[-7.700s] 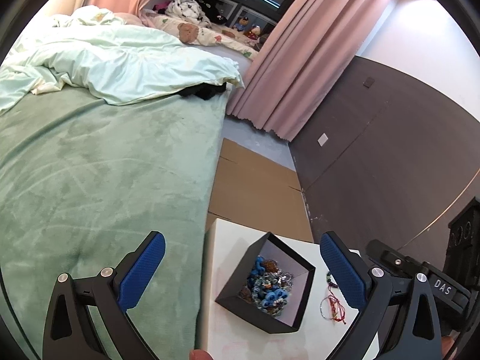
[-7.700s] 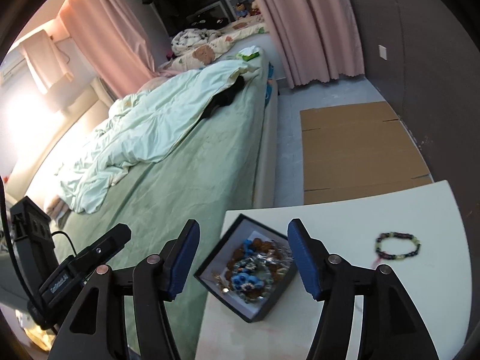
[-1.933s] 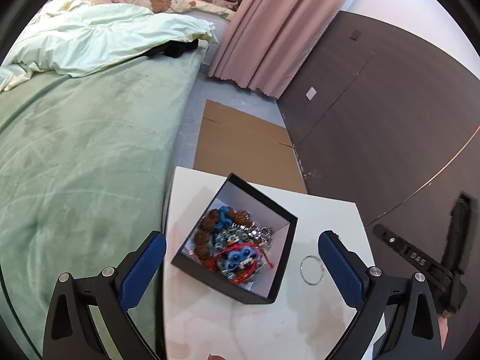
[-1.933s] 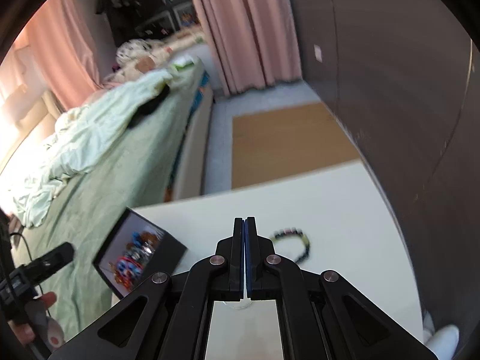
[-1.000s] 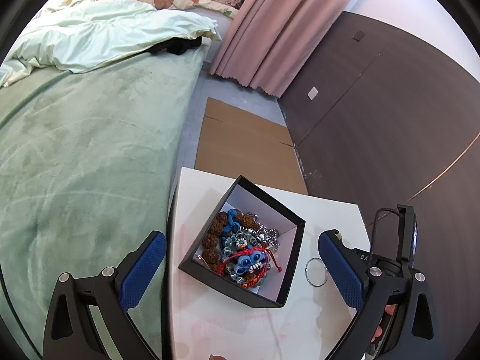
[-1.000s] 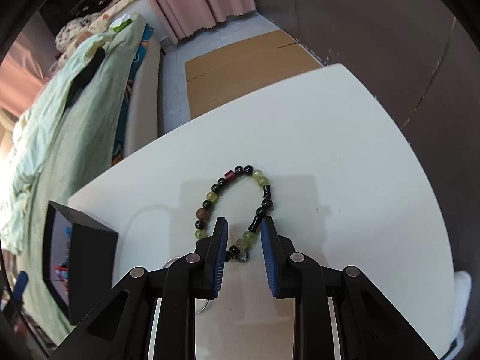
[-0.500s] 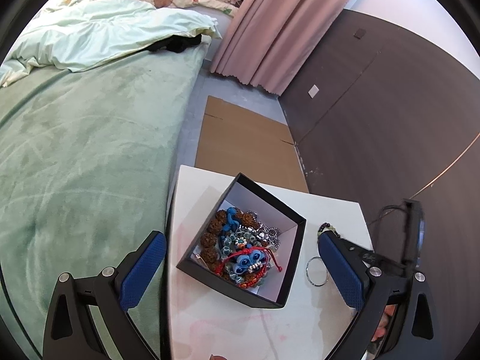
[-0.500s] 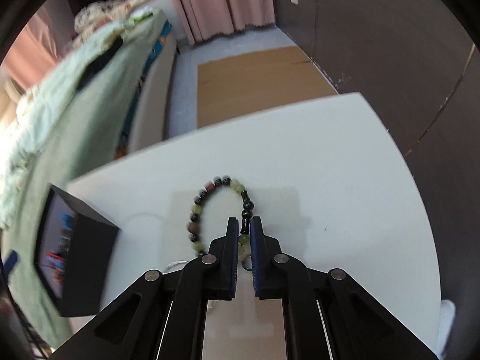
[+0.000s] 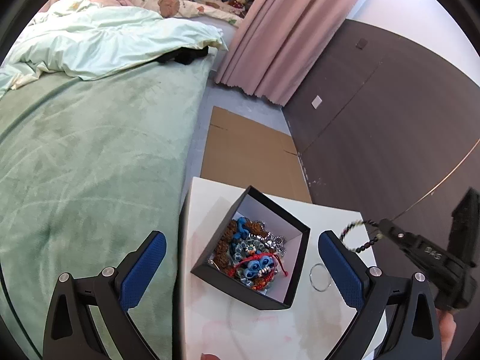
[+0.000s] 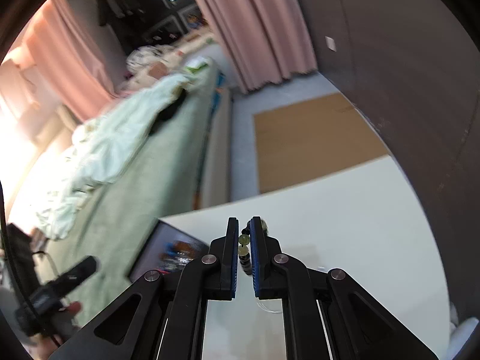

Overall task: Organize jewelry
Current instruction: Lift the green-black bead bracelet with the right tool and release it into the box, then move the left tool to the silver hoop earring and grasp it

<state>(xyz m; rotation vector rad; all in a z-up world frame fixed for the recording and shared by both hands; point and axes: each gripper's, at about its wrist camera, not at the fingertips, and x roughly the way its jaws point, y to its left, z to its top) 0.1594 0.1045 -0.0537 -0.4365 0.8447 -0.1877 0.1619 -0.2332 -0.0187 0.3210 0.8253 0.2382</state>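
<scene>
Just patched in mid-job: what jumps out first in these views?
The beaded bracelet dangles clear of the white table, pinched in the right gripper, right of the black jewelry box. That box brims with bright trinkets; a thin metal ring lies beside it. The left gripper hovers open.

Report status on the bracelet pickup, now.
Right gripper shut on beaded bracelet, bracelet hanging clear of white table. Left gripper open, empty, over black box. Silver ring lies beside box; path unobstructed.

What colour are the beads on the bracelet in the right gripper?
Black and pale green beaded bracelet; the left wrist view shows it best.
</scene>
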